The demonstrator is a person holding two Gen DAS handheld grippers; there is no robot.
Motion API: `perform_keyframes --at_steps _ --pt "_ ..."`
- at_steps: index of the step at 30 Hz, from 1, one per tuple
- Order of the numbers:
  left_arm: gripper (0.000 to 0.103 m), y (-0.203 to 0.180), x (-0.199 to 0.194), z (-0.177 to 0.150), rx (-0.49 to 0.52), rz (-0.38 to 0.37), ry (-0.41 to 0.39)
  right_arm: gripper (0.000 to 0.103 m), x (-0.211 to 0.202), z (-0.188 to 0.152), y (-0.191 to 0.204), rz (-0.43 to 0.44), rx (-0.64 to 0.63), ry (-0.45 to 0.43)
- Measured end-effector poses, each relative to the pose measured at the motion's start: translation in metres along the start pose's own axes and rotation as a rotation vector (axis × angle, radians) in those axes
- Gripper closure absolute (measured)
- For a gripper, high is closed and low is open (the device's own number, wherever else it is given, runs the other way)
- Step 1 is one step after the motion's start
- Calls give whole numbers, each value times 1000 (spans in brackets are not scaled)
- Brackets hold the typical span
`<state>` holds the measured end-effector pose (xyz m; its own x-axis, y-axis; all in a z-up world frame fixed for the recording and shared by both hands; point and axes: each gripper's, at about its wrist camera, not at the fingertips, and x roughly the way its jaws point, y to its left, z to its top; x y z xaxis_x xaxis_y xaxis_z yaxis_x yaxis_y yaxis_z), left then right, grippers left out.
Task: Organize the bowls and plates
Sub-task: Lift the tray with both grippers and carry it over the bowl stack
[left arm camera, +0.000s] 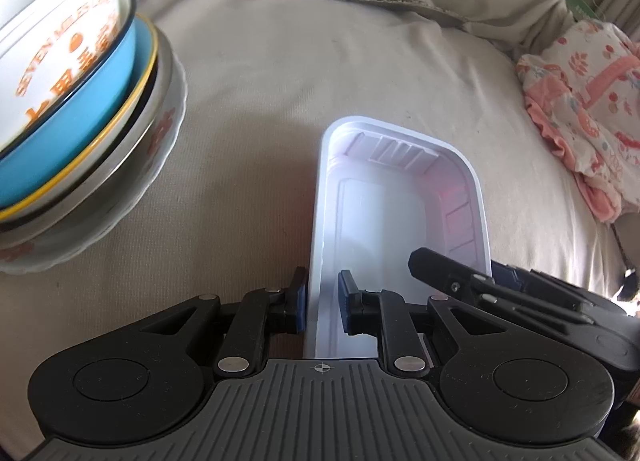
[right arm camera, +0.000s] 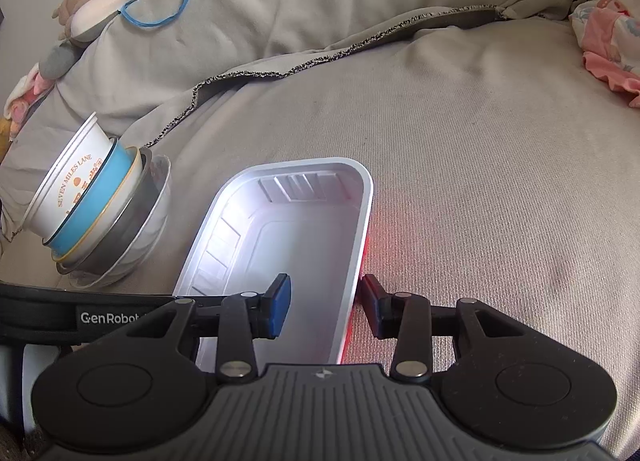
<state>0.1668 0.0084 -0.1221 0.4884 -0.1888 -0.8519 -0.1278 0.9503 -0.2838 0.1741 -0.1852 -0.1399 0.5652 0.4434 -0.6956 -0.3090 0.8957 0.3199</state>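
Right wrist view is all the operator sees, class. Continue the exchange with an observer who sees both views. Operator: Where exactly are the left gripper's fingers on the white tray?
Observer: The left gripper straddles the white tray's wall nearer the bowls, one finger inside, one outside.
Operator: Clamped?
Observer: No, its inner pad stands off the wall.
Operator: And the bowl stack?
Observer: Its bottom bowl carries orange flower marks.
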Motion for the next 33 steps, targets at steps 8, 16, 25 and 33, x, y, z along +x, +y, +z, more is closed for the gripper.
perform_keyframes --at_steps 8,16,25,33 --pt "84 7 1 5 7 -32 11 62 -4 6 -1 -16 28 54" --pt "84 11 -5 7 40 -106 -25 60 -6 8 10 -43 66 137" --pt "82 32 -123 52 134 -210 -379 60 -76 72 93 -77 -140 -139" --pt "79 127 -180 50 -65 -178 -480 60 -60 114 191 118 -242 -191"
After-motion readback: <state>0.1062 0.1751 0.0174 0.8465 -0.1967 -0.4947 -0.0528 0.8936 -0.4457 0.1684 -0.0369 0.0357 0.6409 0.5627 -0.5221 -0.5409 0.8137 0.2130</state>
